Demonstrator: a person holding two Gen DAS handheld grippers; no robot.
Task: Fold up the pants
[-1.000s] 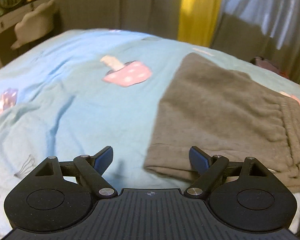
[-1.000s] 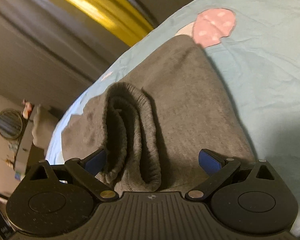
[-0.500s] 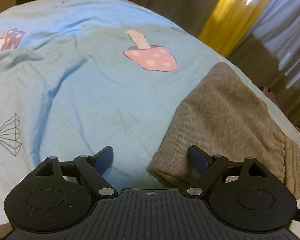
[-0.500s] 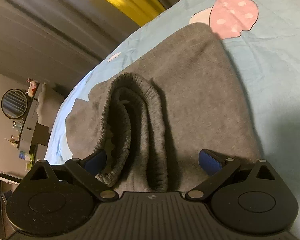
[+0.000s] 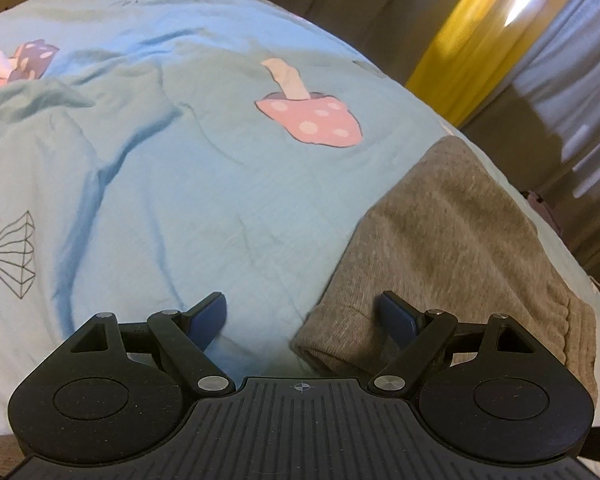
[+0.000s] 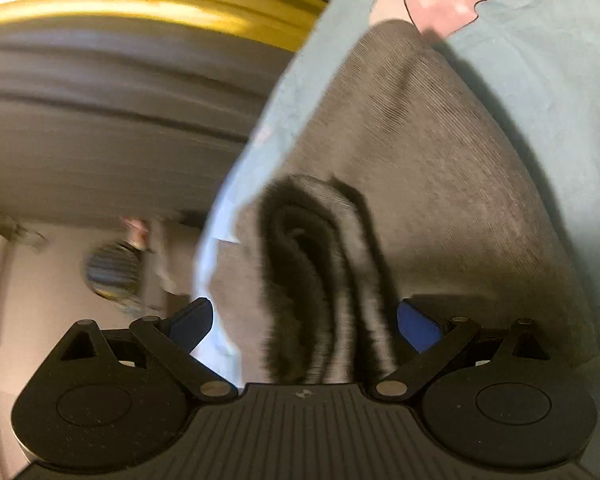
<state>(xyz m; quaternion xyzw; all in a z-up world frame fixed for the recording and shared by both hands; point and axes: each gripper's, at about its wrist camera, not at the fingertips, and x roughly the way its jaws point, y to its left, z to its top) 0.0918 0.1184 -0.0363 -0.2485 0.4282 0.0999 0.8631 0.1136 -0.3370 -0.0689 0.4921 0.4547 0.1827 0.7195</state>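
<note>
Light blue bedding covers the bed, printed at the far left with a purple mushroom, nearer with a line-drawn diamond, and toward the middle with a pink spotted mushroom. The left claw hovers low at the near edge with its blue-tipped fingers spread wide, holding nothing; its left finger is over bare sheet and its right one over the near corner of the grey pants. The pants lie folded on the right part of the bed, running from that near corner away to the far right, with the ribbed waistband at the right edge. In the right wrist view, which is blurred, the right claw is also wide open, and the bunched, rolled waistband sits between its fingers ungripped. A yellow curtain hangs at the far right.
</note>
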